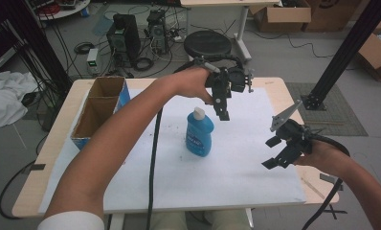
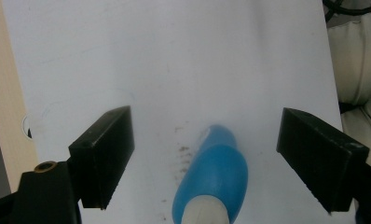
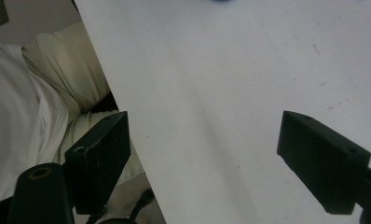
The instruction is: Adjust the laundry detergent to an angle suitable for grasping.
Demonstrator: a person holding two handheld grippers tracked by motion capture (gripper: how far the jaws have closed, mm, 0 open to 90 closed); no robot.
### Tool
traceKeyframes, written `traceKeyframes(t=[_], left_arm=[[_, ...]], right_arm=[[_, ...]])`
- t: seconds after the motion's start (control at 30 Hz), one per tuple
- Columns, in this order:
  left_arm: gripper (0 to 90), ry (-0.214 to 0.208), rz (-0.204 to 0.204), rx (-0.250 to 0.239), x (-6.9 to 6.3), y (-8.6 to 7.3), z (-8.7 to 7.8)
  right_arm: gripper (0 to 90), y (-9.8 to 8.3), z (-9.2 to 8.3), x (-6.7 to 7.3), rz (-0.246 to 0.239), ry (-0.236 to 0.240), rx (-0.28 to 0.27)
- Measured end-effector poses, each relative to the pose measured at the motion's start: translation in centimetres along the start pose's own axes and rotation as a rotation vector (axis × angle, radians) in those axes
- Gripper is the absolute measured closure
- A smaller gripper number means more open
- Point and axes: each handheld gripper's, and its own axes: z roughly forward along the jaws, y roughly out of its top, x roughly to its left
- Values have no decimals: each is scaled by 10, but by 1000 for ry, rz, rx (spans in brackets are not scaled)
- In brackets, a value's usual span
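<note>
A blue bottle (image 1: 199, 134) with a white cap lies on the white sheet (image 1: 236, 167) near the table's middle. My left gripper (image 1: 222, 111) hangs open just beyond and to the right of the bottle, jaws pointing down, held by an arm that reaches across the table. In the left gripper view the bottle (image 2: 212, 179) lies low between the wide-apart jaws of the left gripper (image 2: 207, 140), cap end nearest the camera. My right gripper (image 1: 271, 153) stands open above the sheet at the right. The right gripper (image 3: 204, 140) holds nothing.
An open cardboard box (image 1: 100, 108) with two compartments stands at the table's left edge. Bare wood (image 1: 318, 184) shows around the sheet. Beyond the table stand a black stool (image 1: 207, 44) and computer cases (image 1: 124, 36) among cables. The person's lap (image 3: 58, 88) is at the near edge.
</note>
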Motion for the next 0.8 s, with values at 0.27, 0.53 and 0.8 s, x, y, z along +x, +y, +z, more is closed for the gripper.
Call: traceKeyframes(t=[0.27,0.53,0.8], left_arm=[[197,3,-2,-6,1,1,-2],[197,3,-7,-12,2,1,-2],[197,9,-6,-12,2,2,-3]], right_arm=[[172,1,-2,0,-3,1,-3],[172,0,-5,-1,-4,2,-8],[172,-1,-7,-1,-5,-2,-11]])
